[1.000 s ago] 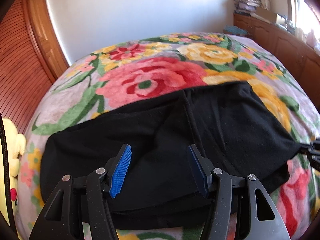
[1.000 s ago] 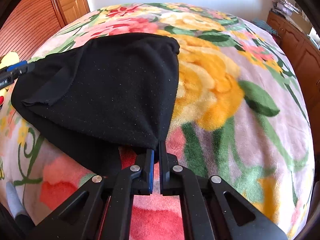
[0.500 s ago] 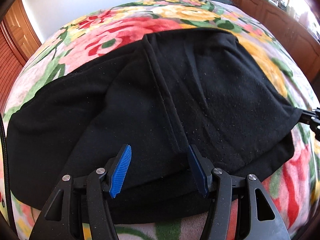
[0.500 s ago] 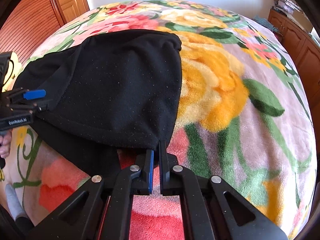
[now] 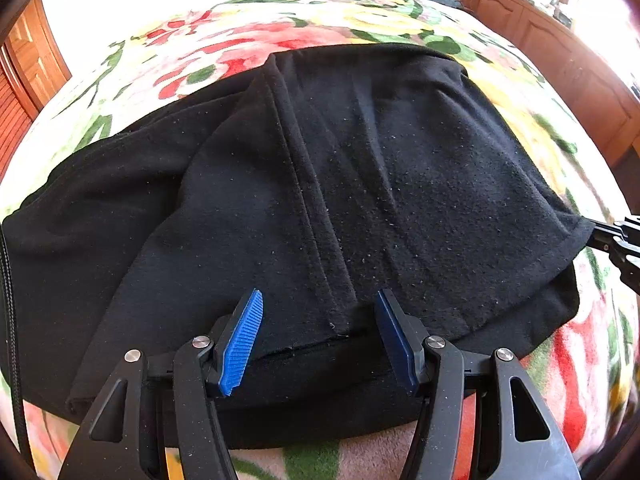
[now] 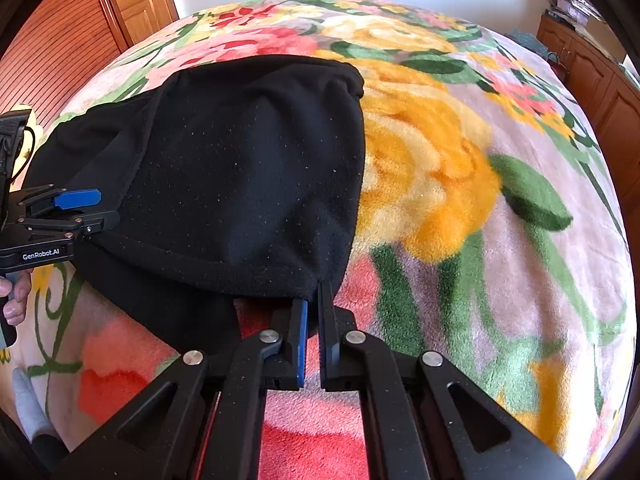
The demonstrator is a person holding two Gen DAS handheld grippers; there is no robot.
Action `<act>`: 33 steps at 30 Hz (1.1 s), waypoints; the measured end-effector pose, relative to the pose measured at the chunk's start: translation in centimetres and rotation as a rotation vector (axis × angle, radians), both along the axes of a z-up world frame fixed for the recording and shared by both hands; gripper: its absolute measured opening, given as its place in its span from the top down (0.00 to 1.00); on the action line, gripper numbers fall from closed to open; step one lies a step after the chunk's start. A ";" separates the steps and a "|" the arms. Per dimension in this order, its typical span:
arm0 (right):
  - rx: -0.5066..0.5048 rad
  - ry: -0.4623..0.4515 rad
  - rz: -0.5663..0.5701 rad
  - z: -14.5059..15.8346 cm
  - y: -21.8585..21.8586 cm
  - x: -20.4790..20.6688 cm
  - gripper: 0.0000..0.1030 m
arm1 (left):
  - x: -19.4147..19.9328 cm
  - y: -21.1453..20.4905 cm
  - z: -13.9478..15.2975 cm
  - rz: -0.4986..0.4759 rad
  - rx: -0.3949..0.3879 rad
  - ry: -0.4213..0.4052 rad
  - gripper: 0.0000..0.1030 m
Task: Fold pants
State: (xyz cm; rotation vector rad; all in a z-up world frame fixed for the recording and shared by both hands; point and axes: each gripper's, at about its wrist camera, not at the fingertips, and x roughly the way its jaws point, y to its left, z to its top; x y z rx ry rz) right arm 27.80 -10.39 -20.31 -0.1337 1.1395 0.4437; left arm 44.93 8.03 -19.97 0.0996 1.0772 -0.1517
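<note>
Black tongs (image 5: 318, 336) carry ribbed blue pads (image 5: 243, 344) and silver screws. White "GenRobot.AI" lettering marks the left tongs (image 6: 76, 208).

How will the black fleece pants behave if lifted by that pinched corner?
The black fleece pants will probably drape and sag: they already lie in soft folds on the floral blanket. The napped fabric likely won't slip from the shut right gripper. The open left gripper may bunch the layered hem when it closes.

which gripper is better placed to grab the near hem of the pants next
Left. The left gripper is open, its fingers straddling the near hem of the black pants. The right gripper is already shut on the pants' corner.
</note>
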 end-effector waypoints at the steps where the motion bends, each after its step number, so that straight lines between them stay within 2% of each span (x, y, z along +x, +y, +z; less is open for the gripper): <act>1: -0.004 -0.002 0.003 0.0 0.0 0.0 0.96 | 0.1 0.1 -0.1 0.002 0.002 -0.002 0.47; 2: -0.009 -0.002 0.005 -0.1 0.1 0.0 0.96 | 0.1 0.2 -0.1 0.009 0.003 -0.005 0.55; 3: -0.011 -0.001 0.007 -0.2 0.1 0.0 0.96 | 0.3 0.3 -0.2 0.017 0.005 -0.002 0.74; 4: -0.013 0.000 0.009 -0.3 0.2 0.0 0.96 | 0.5 0.5 -0.2 0.030 0.013 0.004 0.88; 5: -0.015 0.000 0.010 -0.3 0.2 0.0 0.96 | 0.5 0.7 -0.1 0.048 0.037 0.001 0.91; 9: -0.023 0.002 0.017 -0.6 0.3 0.1 0.96 | 0.2 1.9 1.7 0.098 0.082 -0.055 0.93; 12: -0.023 0.000 0.019 -0.5 0.3 0.1 0.96 | 0.0 3.4 4.2 0.135 0.101 -0.106 0.94; 16: -0.007 -0.038 0.041 0.5 0.4 0.0 0.96 | 0.1 6.1 8.5 0.151 0.151 -0.175 0.94; 21: 0.036 -0.114 0.065 3.6 -0.1 0.4 0.96 | 1.6 10.1 14.5 0.181 0.144 -0.208 0.94; 24: 0.067 -0.136 0.070 4.8 -0.2 0.5 0.96 | 2.8 10.7 18.9 0.166 0.186 -0.241 0.94; 26: 0.097 -0.130 0.084 5.2 0.0 0.2 0.96 | 3.2 10.7 21.2 0.148 0.241 -0.255 0.94; 29: 0.131 -0.128 0.125 5.7 0.9 -0.4 0.96 | 3.7 11.2 22.7 0.136 0.342 -0.225 0.94; 33: 0.176 -0.102 0.183 5.4 3.1 -1.6 0.96 | 4.4 12.5 20.6 0.140 0.409 -0.161 0.94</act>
